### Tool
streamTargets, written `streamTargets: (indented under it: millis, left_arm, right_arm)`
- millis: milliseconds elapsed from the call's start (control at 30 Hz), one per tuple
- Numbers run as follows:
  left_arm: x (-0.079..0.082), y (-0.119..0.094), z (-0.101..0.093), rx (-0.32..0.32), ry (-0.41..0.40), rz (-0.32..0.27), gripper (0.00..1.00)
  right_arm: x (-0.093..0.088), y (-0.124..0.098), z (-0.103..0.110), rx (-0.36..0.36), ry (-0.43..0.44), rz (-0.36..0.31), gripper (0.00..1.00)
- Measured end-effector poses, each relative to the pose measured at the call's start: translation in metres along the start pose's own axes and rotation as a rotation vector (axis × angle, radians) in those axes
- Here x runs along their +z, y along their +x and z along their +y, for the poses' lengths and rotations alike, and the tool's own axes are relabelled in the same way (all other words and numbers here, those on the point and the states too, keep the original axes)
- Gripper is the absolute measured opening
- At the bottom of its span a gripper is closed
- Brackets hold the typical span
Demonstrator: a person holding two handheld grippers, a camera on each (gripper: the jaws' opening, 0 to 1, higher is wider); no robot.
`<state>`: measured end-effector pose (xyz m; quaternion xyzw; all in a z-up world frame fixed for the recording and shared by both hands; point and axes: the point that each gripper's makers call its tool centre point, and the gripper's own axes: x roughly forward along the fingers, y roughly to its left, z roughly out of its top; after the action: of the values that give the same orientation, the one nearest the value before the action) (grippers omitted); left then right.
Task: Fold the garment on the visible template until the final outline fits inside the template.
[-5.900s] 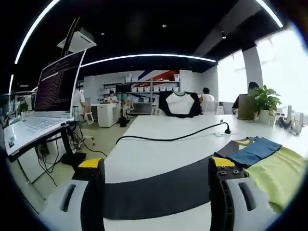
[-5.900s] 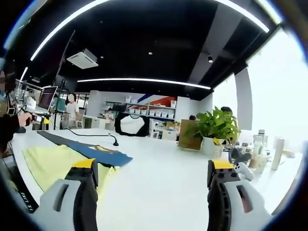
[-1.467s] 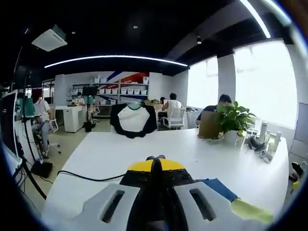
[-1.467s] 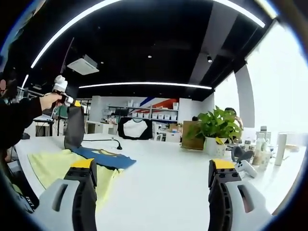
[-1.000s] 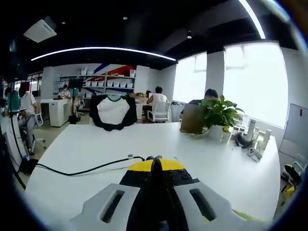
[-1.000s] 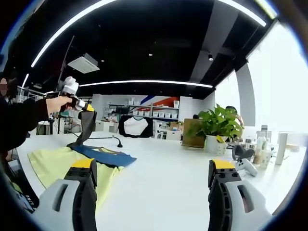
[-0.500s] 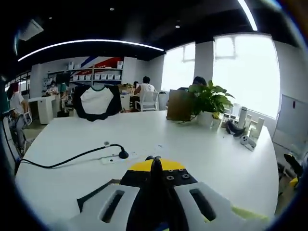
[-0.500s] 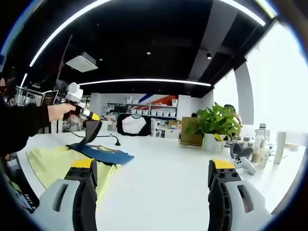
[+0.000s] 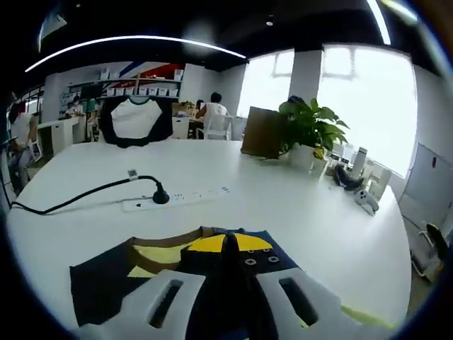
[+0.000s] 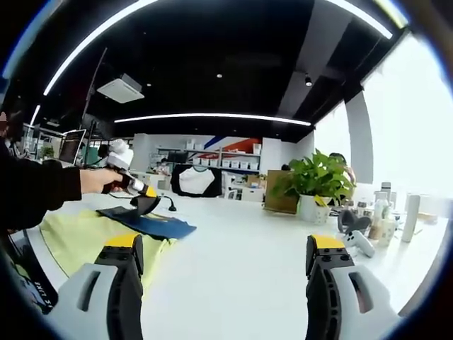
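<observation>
At lower centre the left gripper (image 9: 225, 258) is closed on the garment (image 9: 120, 273), folding it over, the right gripper (image 10: 223, 280) waits wide; most folding remains.

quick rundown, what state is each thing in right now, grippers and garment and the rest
left gripper: jaws shut on the dark sleeve, low over the garment
right gripper: jaws open, holding nothing, above bare table
dark sleeve: pinched, partly laid over the garment
garment: lying flat on the yellow template, blue and dark
yellow template: flat on the table, partly covered
power strip: lying on the table, black cable plugged in
</observation>
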<state>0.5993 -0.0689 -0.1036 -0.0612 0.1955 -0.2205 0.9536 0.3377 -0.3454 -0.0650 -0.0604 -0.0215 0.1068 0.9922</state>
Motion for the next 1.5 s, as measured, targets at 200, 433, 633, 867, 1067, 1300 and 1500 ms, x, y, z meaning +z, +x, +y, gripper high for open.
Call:
streamTargets:
  millis: [200, 433, 633, 867, 1067, 1300, 1500]
  left_arm:
    - [-0.017, 0.014, 0.001, 0.007, 0.002, 0.033, 0.03]
    - [-0.034, 0.019, -0.010, -0.013, -0.022, 0.055, 0.03]
    - [-0.047, 0.026, -0.019, -0.038, -0.051, 0.075, 0.03]
    - [-0.035, 0.030, -0.037, -0.130, -0.162, -0.015, 0.18]
    - [-0.011, 0.023, -0.038, -0.143, -0.020, -0.149, 0.94]
    - [-0.025, -0.009, -0.034, -0.153, -0.018, -0.084, 0.98]
    - [-0.037, -0.028, -0.033, -0.175, -0.052, -0.060, 0.89]
  right_arm:
    - [-0.001, 0.000, -0.003, -0.001, 0.010, 0.001, 0.98]
    - [0.001, -0.005, -0.015, -0.035, 0.017, -0.007, 0.98]
    - [0.000, -0.005, -0.015, -0.036, 0.018, -0.006, 0.98]
    - [-0.001, -0.005, -0.013, -0.034, 0.020, -0.005, 0.98]
    - [-0.002, -0.005, -0.012, -0.032, 0.020, -0.001, 0.98]
    - [0.000, -0.005, -0.012, -0.035, 0.018, -0.004, 0.98]
    - [0.001, -0.005, -0.012, -0.036, 0.017, -0.005, 0.98]
